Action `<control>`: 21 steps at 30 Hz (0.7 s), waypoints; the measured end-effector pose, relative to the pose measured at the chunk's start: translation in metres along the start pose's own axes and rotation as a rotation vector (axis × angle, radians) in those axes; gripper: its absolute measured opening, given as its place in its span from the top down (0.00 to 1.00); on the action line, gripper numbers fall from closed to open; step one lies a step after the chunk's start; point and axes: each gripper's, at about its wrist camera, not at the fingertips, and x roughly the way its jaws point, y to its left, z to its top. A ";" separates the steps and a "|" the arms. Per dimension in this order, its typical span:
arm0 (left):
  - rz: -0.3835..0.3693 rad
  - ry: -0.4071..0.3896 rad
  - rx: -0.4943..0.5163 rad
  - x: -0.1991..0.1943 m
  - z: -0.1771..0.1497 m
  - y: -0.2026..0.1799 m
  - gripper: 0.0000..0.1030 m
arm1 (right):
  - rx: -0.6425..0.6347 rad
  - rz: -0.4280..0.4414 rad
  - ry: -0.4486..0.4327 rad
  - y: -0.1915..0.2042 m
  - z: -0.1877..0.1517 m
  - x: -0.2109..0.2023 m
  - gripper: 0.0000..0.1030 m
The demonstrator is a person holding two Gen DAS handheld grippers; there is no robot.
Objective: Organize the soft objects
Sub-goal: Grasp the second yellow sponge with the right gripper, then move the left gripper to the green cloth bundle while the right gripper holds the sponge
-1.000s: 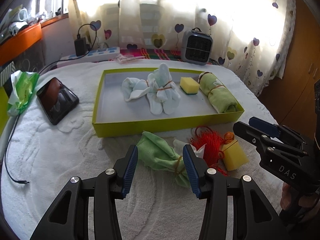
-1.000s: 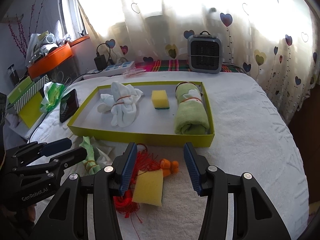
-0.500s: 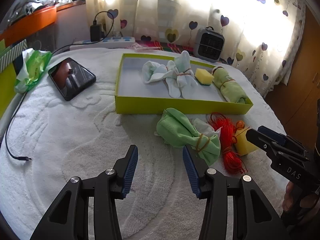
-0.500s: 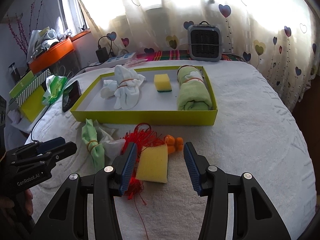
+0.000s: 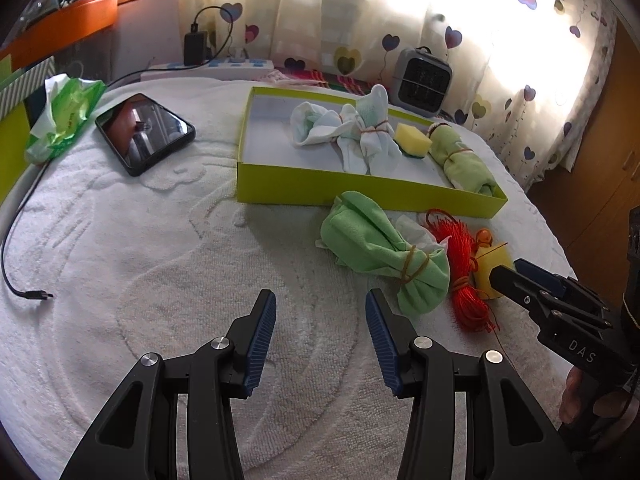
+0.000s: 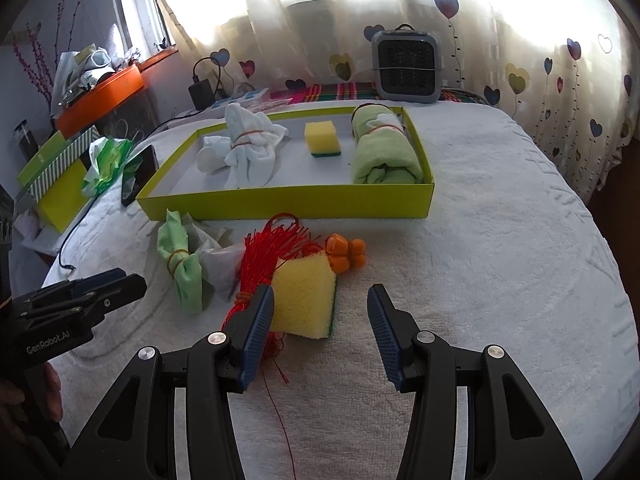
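A yellow-green tray [image 5: 352, 192] [image 6: 280, 202] on the white towel holds a white sock bundle [image 5: 352, 136] [image 6: 244, 152], a yellow sponge [image 5: 412, 138] [image 6: 321, 138] and a rolled green towel [image 5: 464, 160] [image 6: 382, 152]. In front of it lie a green cloth bundle tied with a band [image 5: 380, 252] [image 6: 182, 268], a red tassel [image 5: 460, 264] [image 6: 272, 256] and a second yellow sponge [image 6: 306, 300] [image 5: 490, 268]. My left gripper [image 5: 320, 336] is open over bare towel, left of the green bundle. My right gripper [image 6: 320, 328] is open, its left pad beside the sponge.
A phone [image 5: 144, 132], a green wipes pack [image 5: 66, 116] and a loose cable [image 5: 24, 280] lie at the left. A small grey heater [image 6: 406, 66] and a power strip [image 5: 208, 70] stand behind the tray. Curtains hang at the back.
Both grippers have drawn back and sunk a little; the green bundle, once between my left fingers, now lies ahead and to the right. The sponge sits closer to my right gripper.
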 end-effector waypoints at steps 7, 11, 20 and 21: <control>-0.013 0.009 0.000 0.002 0.000 -0.001 0.56 | 0.001 0.021 0.010 0.000 0.000 0.003 0.52; -0.019 0.012 -0.002 0.002 0.001 -0.004 0.56 | -0.012 0.030 0.008 0.003 -0.002 0.003 0.52; -0.035 0.015 0.006 0.003 0.003 -0.012 0.56 | -0.013 0.068 0.006 0.003 -0.006 0.002 0.61; -0.037 0.013 0.006 0.002 0.003 -0.013 0.56 | -0.014 0.069 0.005 0.003 -0.006 0.002 0.62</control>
